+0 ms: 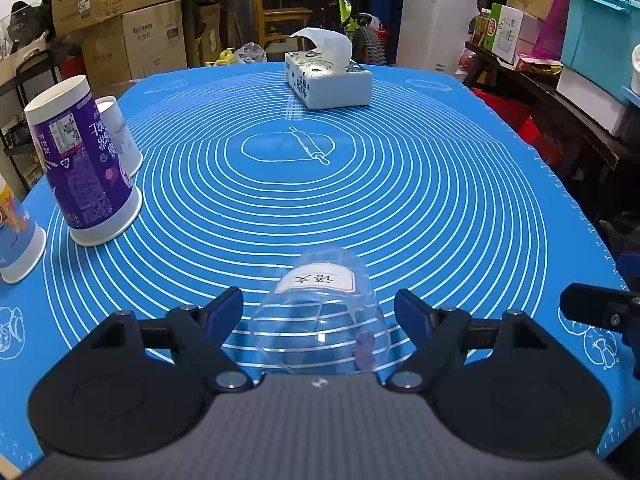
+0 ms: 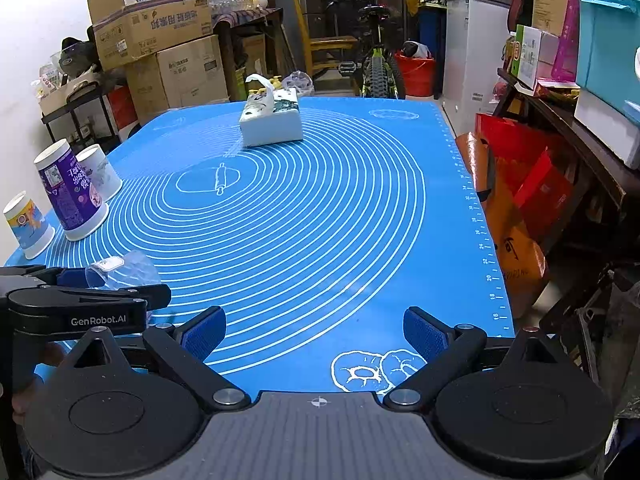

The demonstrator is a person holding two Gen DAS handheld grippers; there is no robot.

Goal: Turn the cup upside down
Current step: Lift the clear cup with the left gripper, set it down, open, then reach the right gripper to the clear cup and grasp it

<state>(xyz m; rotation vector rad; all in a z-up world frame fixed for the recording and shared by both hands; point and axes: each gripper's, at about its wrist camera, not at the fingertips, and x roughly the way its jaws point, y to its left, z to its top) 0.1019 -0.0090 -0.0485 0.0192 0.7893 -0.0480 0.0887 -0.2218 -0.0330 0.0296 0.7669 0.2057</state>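
Observation:
A clear plastic cup [image 1: 324, 312] with a white label stands upside down on the blue mat [image 1: 400, 208], its base up. My left gripper [image 1: 319, 308] is open, its blue-padded fingers either side of the cup with gaps between pads and cup. The right wrist view shows the same cup [image 2: 128, 268] at the left, with the left gripper [image 2: 80, 280] around it. My right gripper [image 2: 316, 334] is open and empty, low over the mat's near right part.
Three paper cups stand upside down at the left: a purple one [image 1: 84, 168], a white one [image 1: 120, 136] and a blue-orange one [image 1: 16, 240]. A tissue box [image 1: 328, 80] sits at the far middle. Boxes, a bicycle and shelves surround the table.

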